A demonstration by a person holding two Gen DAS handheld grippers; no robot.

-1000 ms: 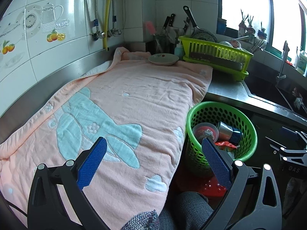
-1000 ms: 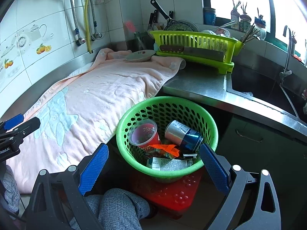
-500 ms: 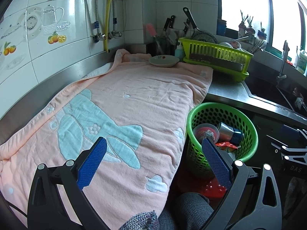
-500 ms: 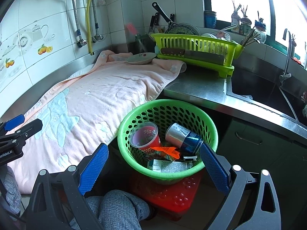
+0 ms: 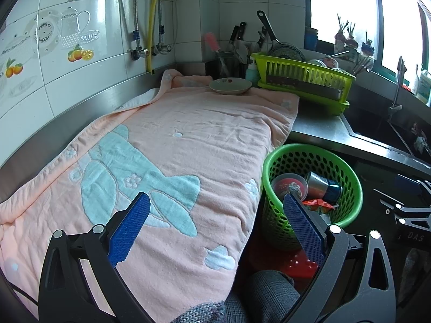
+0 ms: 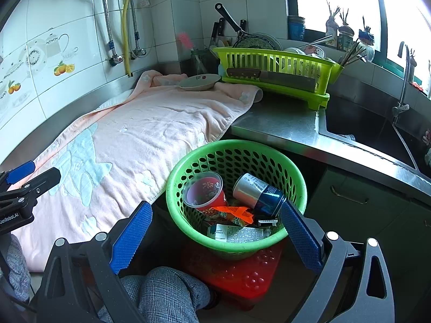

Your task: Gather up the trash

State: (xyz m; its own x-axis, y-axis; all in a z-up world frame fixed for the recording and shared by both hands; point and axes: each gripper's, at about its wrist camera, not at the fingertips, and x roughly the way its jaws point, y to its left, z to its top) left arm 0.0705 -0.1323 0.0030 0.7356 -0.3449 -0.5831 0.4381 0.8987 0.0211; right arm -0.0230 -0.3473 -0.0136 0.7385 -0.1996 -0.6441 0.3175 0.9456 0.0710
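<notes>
A green plastic basket (image 6: 188, 169) stands on a red stool (image 6: 242, 277) beside the counter. It holds a red cup (image 6: 206, 195), a blue and silver can (image 6: 258, 195), an orange wrapper (image 6: 233, 212) and a paper packet (image 6: 239, 234). My right gripper (image 6: 215, 231) is open and empty, just in front of the basket. My left gripper (image 5: 215, 226) is open and empty over the near edge of the pink towel (image 5: 172, 156). The basket (image 5: 350, 172) also shows at the right of the left wrist view.
A plate (image 5: 230, 85) sits at the towel's far end. A lime dish rack (image 5: 301, 80) with a cleaver stands behind it, with a sink (image 6: 363, 129) to the right. The person's knee (image 6: 167, 293) is below. The other gripper (image 6: 18, 193) shows at the left edge.
Both grippers have drifted slightly back and up; the views shift a little. Both stay open and empty, and the trash in the basket has not moved.
</notes>
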